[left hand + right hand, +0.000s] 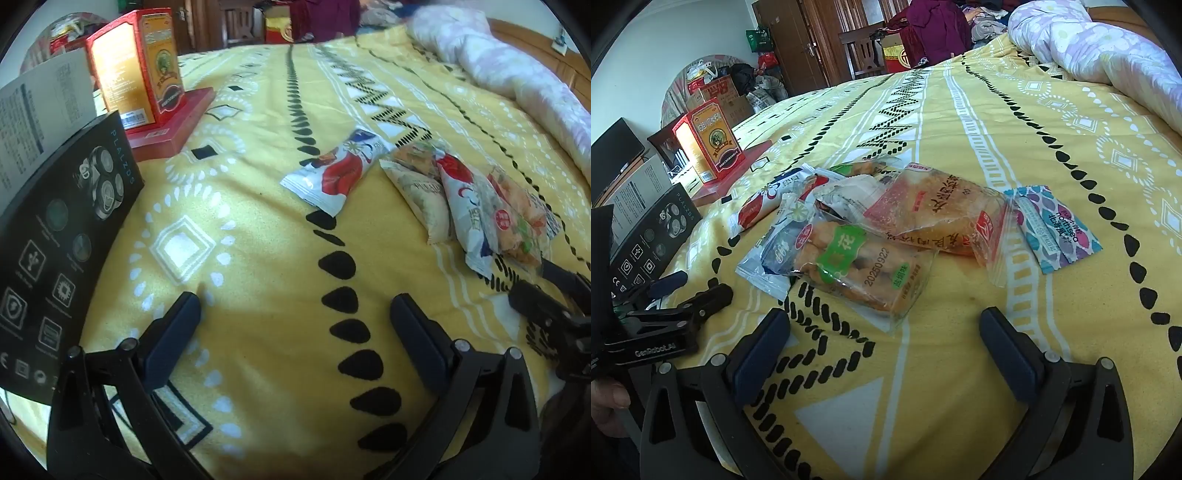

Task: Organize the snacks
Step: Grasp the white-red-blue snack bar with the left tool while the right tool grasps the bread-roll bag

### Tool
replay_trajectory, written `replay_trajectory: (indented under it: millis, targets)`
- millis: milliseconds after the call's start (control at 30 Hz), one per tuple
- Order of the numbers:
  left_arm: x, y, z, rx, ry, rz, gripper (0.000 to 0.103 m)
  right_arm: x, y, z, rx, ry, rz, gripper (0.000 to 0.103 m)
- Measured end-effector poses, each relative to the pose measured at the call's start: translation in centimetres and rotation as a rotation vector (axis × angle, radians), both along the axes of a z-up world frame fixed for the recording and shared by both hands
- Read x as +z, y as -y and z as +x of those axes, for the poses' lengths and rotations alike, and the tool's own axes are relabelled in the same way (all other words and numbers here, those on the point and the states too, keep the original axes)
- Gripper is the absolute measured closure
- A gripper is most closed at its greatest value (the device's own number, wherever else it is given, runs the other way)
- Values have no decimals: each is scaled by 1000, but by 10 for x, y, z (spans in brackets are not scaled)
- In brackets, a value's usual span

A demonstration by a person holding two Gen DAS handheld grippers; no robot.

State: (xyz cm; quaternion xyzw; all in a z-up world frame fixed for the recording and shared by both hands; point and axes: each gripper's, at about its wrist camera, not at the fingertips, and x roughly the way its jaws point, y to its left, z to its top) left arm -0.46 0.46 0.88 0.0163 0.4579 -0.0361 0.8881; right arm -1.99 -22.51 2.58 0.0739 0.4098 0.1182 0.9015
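Note:
Several snack packets lie in a loose pile on the yellow patterned bedspread (997, 122). A clear packet with a green label (857, 269) is nearest my right gripper (886, 317), which stands open just short of it with nothing between its fingers. Behind it lie a clear packet with red print (934, 218), a blue-purple packet (1052, 229) to the right, and a white-blue packet (772, 258). A white-and-red packet (332, 173) lies apart, ahead of my left gripper (295, 306), which is open over bare bedspread. The pile (480, 206) is to its right.
A black product box (55, 240) leans at the left, close to the left gripper. An upright red box (140, 70) stands on a flat red box (173, 125) behind it. A rolled pale quilt (1108, 48) lies at the far right. A hand (605, 402) shows bottom left.

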Motion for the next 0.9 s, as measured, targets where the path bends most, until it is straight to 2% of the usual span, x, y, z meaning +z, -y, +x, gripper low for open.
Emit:
replay_trajectory:
  millis: [67,133,267,333,433,500,533,567,600,633,767,867,900]
  targets:
    - [9,1,-2,-71,-26,-8,4,0,0,0,0,-3,3,0]
    - [20,3,5,-117,-13,-21,8,0,-1,0,-1,-5,-4,0]
    - [41,8,39,-135,30,-56,8,0,-2,-2,-2,-9,-26,0]
    - [35,17,62,-155,4,-33,11,-2,-4,1,-2,-12,-29,0]
    - [15,30,85,-209,-59,20,24,-2,-3,-1,-2,-13,-30,0]
    - [7,30,95,-196,-68,23,24,-2,-2,-3,-3,-12,-31,0]
    - [6,29,96,-187,-67,12,28,-2,-4,1,-2,-19,-33,0]
    - [6,27,98,-177,-68,1,44,-2,-4,1,-2,-22,-37,0]
    - [8,25,99,-166,-65,1,53,-2,-5,3,-3,-27,-45,0]
    - [9,24,99,-163,-70,-4,70,-1,-5,2,-4,-28,-51,0]
    - [20,14,78,-168,-79,-54,73,7,-6,0,9,-62,-61,0]
    - [24,9,53,-178,-53,-46,73,27,-4,-7,22,-66,-1,13]
    - [23,6,47,-175,-51,-48,73,35,-5,-10,26,-55,15,15]
